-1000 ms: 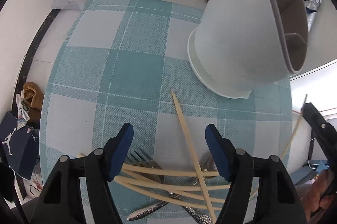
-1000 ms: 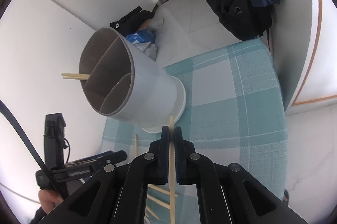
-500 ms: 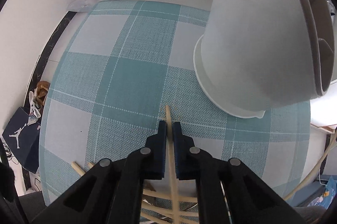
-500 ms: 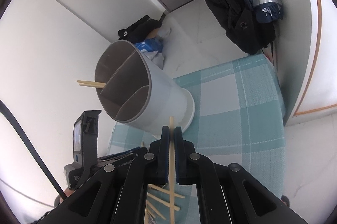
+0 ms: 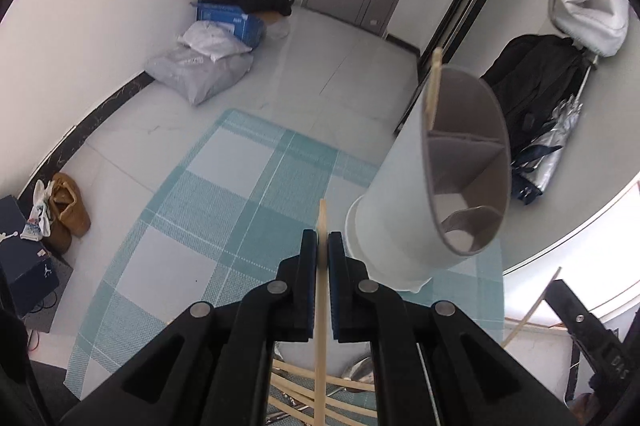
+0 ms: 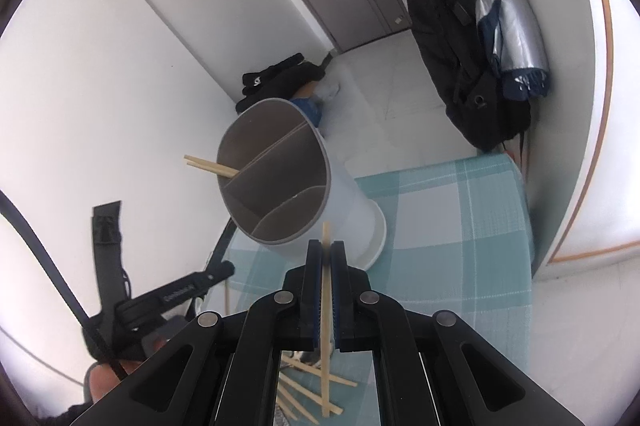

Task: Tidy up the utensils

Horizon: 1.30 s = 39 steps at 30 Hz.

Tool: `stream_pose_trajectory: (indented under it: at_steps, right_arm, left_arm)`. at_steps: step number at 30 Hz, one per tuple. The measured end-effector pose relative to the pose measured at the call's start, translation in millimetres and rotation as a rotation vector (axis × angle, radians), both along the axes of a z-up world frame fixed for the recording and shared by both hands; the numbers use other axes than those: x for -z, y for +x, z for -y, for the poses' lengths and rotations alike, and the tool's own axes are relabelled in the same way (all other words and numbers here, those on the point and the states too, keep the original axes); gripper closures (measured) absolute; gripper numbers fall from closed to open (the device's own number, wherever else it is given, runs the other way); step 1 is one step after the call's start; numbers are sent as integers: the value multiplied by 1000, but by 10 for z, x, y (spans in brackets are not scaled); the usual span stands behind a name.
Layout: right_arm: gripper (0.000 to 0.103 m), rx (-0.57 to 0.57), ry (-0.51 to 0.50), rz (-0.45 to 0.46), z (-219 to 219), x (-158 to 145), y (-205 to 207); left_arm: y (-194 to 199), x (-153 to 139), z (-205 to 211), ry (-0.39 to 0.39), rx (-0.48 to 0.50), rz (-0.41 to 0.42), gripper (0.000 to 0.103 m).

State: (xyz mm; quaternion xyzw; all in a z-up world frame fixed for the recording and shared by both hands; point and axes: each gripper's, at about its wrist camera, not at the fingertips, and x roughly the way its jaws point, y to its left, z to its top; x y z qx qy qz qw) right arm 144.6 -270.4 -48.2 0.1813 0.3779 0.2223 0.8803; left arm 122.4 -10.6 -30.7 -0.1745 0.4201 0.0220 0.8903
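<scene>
Checked bench [image 5: 208, 185]; each tool, left tool [image 5: 322, 250] and right tool [image 6: 326, 258], clamped on 1 chopstick [image 5: 321, 306], bound for divided holder [image 5: 460, 185].

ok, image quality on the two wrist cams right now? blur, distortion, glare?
Left wrist: heavy fisheye bending with dark corner vignette; the divided holder is slightly smeared, while the left gripper and its chopstick are sharp. Right wrist: same curvature, the wall is bright, and the tablecloth edge is soft.

the dark blue box [image 5: 24, 258] by the wall bears a white jumpman logo.
</scene>
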Motion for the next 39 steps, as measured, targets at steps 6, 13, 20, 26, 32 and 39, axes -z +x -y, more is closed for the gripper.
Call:
stream_pose_trajectory:
  at_steps: [6, 13, 20, 26, 32, 39]
  right_arm:
    - [100, -6, -69, 84, -159, -101, -181]
    - [100, 0, -119, 162, -287, -218, -372]
    - [100, -6, -181, 223, -388, -292, -518]
    - [100, -2, -176, 236, -364, -341, -583]
    - [100, 11, -158, 227, -302, -383, -573]
    - [100, 56, -131, 212, -183, -466, -536]
  left_arm:
    - [-187, -342, 69, -30, 43, 166, 101]
    - [-257, -492, 35, -43, 59, 252, 101]
    - [-332, -675, -21, -59, 62, 317, 101]
    - [-292, -836, -41, -67, 83, 350, 101]
    - [-233, -1032, -36, -78, 86, 415, 101]
    - [-81, -1209, -46, -103, 81, 484, 101]
